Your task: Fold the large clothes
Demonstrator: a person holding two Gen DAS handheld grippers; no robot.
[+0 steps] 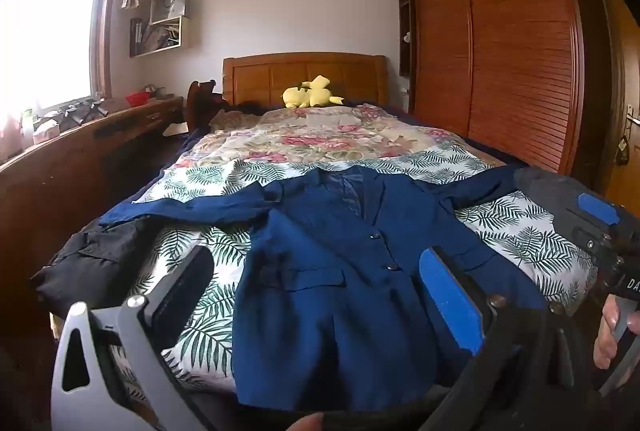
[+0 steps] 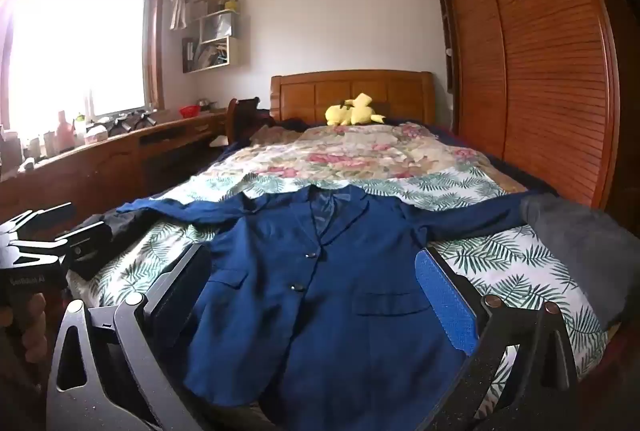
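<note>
A navy blue blazer (image 1: 352,271) lies flat, front up and buttoned, on the leaf-print bedspread (image 1: 192,315), sleeves spread to both sides. It also shows in the right wrist view (image 2: 328,295). My left gripper (image 1: 316,295) is open and empty, hovering above the blazer's lower hem. My right gripper (image 2: 312,291) is open and empty, also above the lower hem. The right gripper shows at the right edge of the left wrist view (image 1: 596,227), and the left gripper at the left edge of the right wrist view (image 2: 44,243).
A black garment (image 1: 88,263) lies at the bed's left edge. A grey garment (image 2: 588,251) lies at the right edge on the sleeve end. A floral quilt (image 1: 312,139) and a yellow plush toy (image 1: 310,93) lie farther back. A wooden desk (image 1: 80,159) stands left, a wardrobe (image 1: 500,43) right.
</note>
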